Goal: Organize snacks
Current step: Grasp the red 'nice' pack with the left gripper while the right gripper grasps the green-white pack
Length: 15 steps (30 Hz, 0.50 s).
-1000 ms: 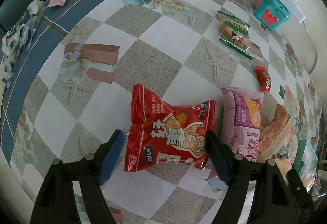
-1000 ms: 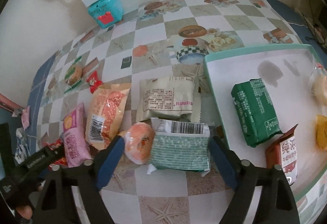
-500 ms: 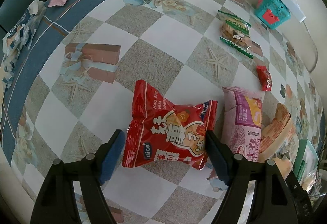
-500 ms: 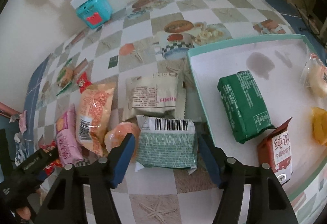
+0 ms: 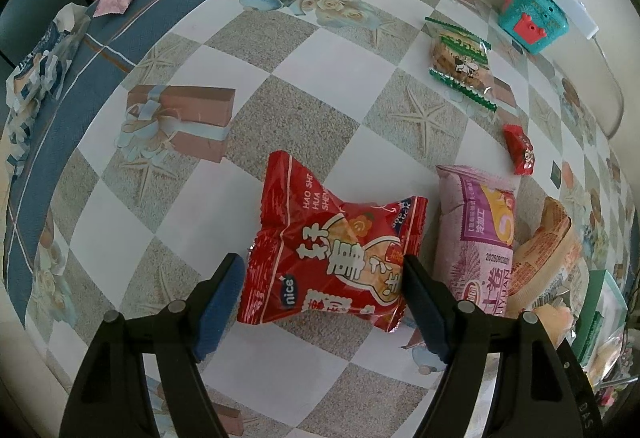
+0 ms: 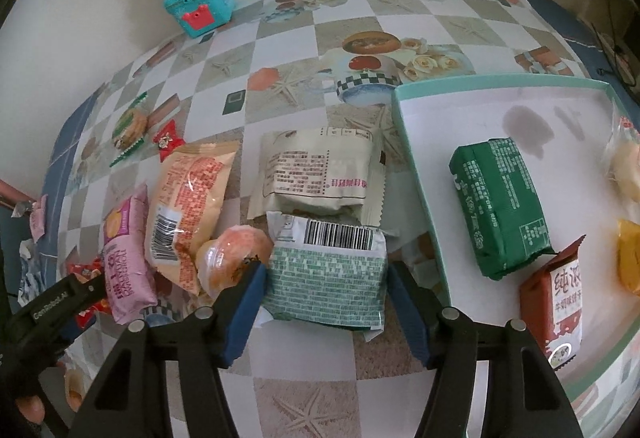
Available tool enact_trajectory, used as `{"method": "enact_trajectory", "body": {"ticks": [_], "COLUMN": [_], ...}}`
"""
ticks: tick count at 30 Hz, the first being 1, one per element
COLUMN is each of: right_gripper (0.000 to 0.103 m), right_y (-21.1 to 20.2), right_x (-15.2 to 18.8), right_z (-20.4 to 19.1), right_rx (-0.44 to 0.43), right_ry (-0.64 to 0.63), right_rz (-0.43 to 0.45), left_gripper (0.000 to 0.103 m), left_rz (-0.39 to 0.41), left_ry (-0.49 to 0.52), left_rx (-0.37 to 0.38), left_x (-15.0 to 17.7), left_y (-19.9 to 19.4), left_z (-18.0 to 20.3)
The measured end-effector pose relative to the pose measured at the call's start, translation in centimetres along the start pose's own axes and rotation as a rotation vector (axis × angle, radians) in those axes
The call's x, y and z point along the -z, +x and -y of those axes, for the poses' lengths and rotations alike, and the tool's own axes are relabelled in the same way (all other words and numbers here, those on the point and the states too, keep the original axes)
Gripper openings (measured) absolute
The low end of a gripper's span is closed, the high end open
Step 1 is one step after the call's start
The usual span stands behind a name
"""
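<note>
- Left wrist view: the left tongs (image 5: 322,302) stand released astride the red bag (image 5: 334,258) lying mid-table. The right pad touches the bag's edge; the left pad stands clear of it. A pink pack (image 5: 476,234) lies just beside the bag, and a small red candy (image 5: 519,149) lies beyond.
- Right wrist view: the right tongs (image 6: 324,302) are clenched on the green-patterned pack (image 6: 326,286), which lies on the table (image 6: 288,38) just outside the tray's (image 6: 416,174) near-left edge. An orange ball (image 6: 232,258) touches its left side, and a dark green pack (image 6: 500,206) lies in the tray.
</note>
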State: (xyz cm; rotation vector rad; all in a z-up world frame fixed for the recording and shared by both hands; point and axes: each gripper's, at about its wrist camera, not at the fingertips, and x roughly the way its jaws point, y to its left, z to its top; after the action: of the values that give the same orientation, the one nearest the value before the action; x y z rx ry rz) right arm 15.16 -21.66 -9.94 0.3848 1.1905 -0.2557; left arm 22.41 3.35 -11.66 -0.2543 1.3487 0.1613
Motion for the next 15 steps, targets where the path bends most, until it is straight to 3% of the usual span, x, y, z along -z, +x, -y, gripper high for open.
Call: {"method": "enact_trajectory", "body": {"ticks": [8,15], "right_gripper": [0.071,0.073], "right_y": [0.67,0.98], "right_x": [0.12,0.31], "right_z": [0.01,-0.94], "right_rx": [-0.011,0.031], "right_ry": [0.003,-0.035], "right_rz": [-0.002,0.0], "left_gripper": [0.08,0.08], "left_rz": [0.001,0.002], "left_ry": [0.008,0.014], "left_rx": [-0.014,-0.023], "left_x": [0.22,0.39], "left_y": [-0.11,-0.02], "left_z": [0.55,0.95]}}
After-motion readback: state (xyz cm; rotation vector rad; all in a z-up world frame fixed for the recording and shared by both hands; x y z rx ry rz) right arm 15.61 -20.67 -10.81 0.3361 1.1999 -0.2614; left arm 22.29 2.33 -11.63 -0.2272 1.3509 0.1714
